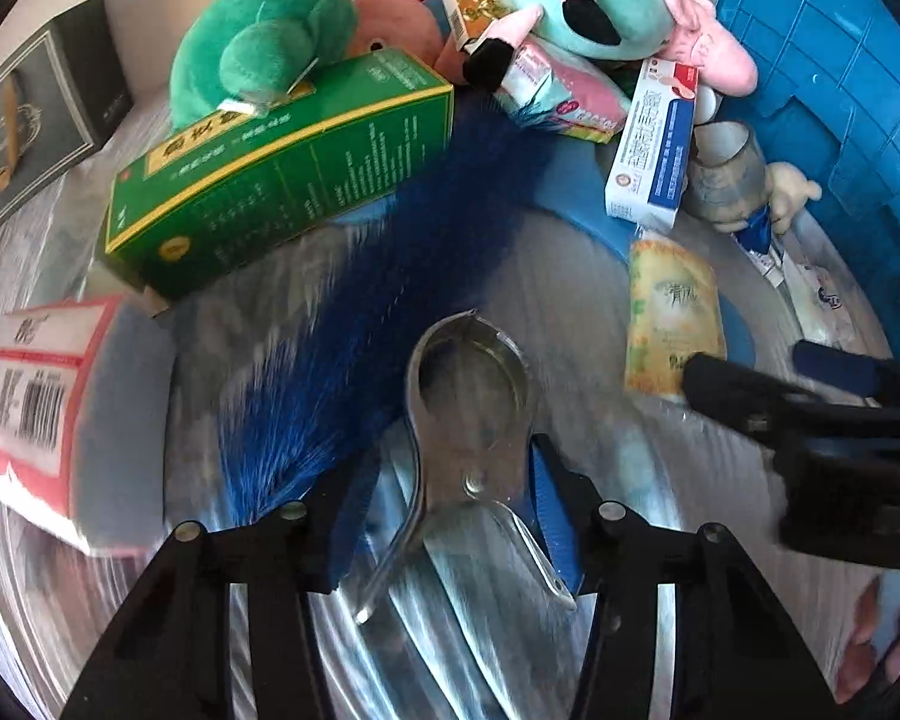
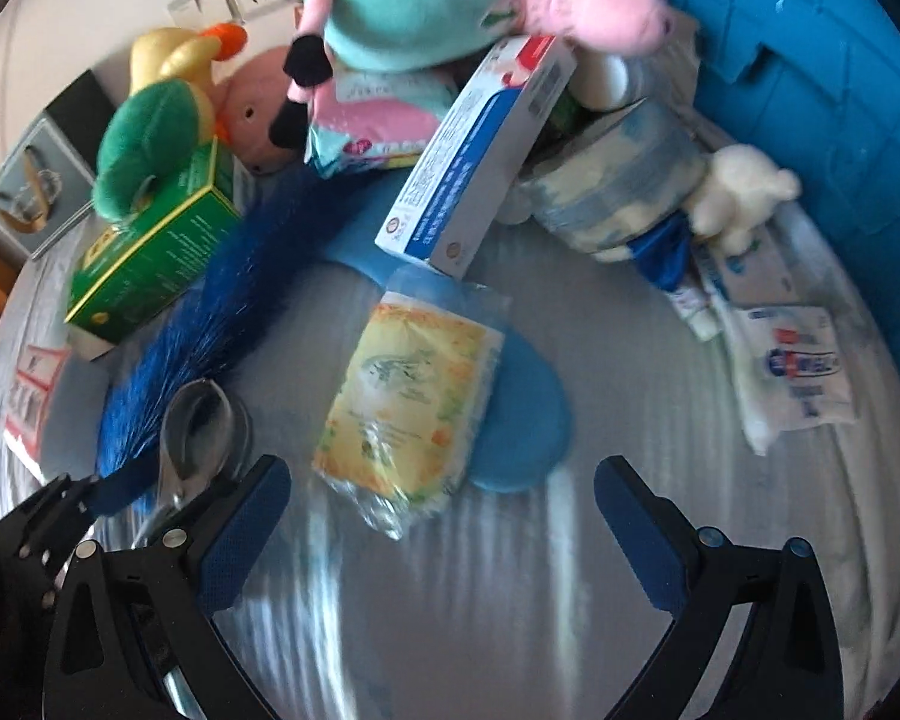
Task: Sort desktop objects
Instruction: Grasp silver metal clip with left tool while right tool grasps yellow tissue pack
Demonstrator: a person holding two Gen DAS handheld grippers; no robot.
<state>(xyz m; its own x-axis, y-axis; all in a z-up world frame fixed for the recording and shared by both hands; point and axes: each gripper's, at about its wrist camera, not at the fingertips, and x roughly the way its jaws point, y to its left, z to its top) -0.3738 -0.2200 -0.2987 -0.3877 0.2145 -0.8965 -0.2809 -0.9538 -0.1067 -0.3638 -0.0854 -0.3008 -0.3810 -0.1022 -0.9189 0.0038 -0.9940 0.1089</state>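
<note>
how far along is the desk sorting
Early. Nothing visibly sorted yet. In hand: the left hand-held gripper is shut on the metal tongs; the right hand-held gripper is open in front of the yellow tissue pack. Left: green box, blue-and-white box, plush toys and sachets piled beside the blue crate.

Both wrist views close, downward, sharing tissue pack (image 1: 672, 318) (image 2: 408, 396)

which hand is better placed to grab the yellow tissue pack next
Right. The right gripper is open, facing the yellow tissue pack, while the left gripper is shut on the metal punch.
</note>
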